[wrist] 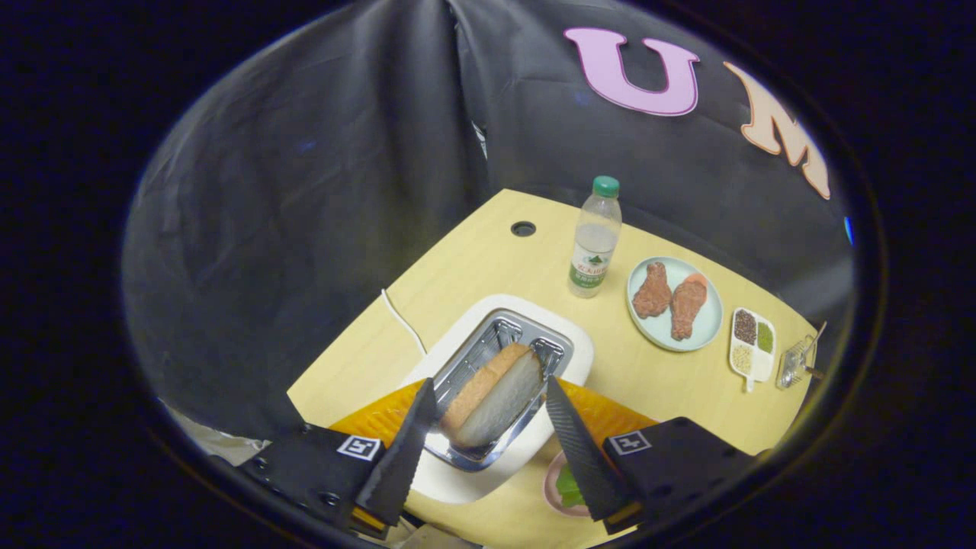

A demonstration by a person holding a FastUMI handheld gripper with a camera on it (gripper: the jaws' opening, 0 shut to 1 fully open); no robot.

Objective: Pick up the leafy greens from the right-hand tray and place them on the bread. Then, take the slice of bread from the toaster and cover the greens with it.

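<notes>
1. The gripper is hovering above the toaster, its two fingers spread wide and holding nothing; neither finger seems to be touching the bread slice.
2. The slice is standing on edge in the toaster's slot, sticking up between the two fingertips, one tip to its left and the other to its right, each with a small gap.
3. The slice's long axis is running from near-left to far-right along the slot, so its broad faces are turned roughly toward the fingers. That is the relation the next move turns on, I judge: closing the fingers should pinch it across its thin dimension.
4. The toaster is sitting on the pale wooden table, its cord trailing off to the left.
5. Just near and right of the toaster, partly hidden behind the right finger, a pink plate is carrying something green, likely the leafy greens; whether bread lies under them I cannot tell.
6. Farther off to the right are standing a water bottle, a blue plate with two drumsticks, and a small divided dish.
7. My reading: the bread step is in hand, a slight descent, then a gentle squeeze.
</notes>
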